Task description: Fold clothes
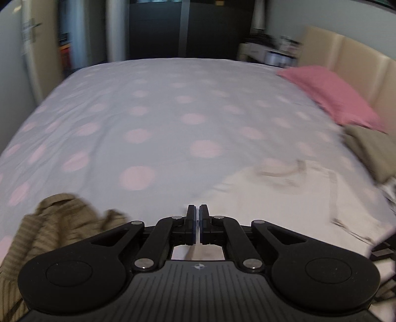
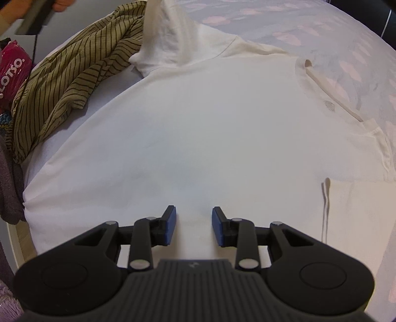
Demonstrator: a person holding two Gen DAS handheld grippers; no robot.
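Observation:
A white T-shirt (image 2: 198,123) lies spread flat on the dotted bed cover (image 1: 148,111), collar (image 2: 329,89) to the right. My right gripper (image 2: 194,218) hovers open just above the shirt's lower body, nothing between its blue pads. One sleeve (image 2: 168,29) is pulled up off the bed toward the top left, where a hand (image 2: 61,3) holds the other gripper's handle. My left gripper (image 1: 199,210) is shut, with a thin sliver of white cloth between its fingers and the shirt (image 1: 284,198) trailing to its right. A crumpled olive striped garment (image 2: 74,74) lies beside the shirt, also visible as the striped garment (image 1: 61,223).
A pink pillow (image 1: 329,96) and a folded khaki garment (image 1: 371,151) lie against the beige headboard (image 1: 358,57). A pink bag (image 2: 12,67) and grey-purple fuzzy fabric (image 2: 10,193) sit off the bed's left edge. A door and dark wardrobe stand beyond the bed.

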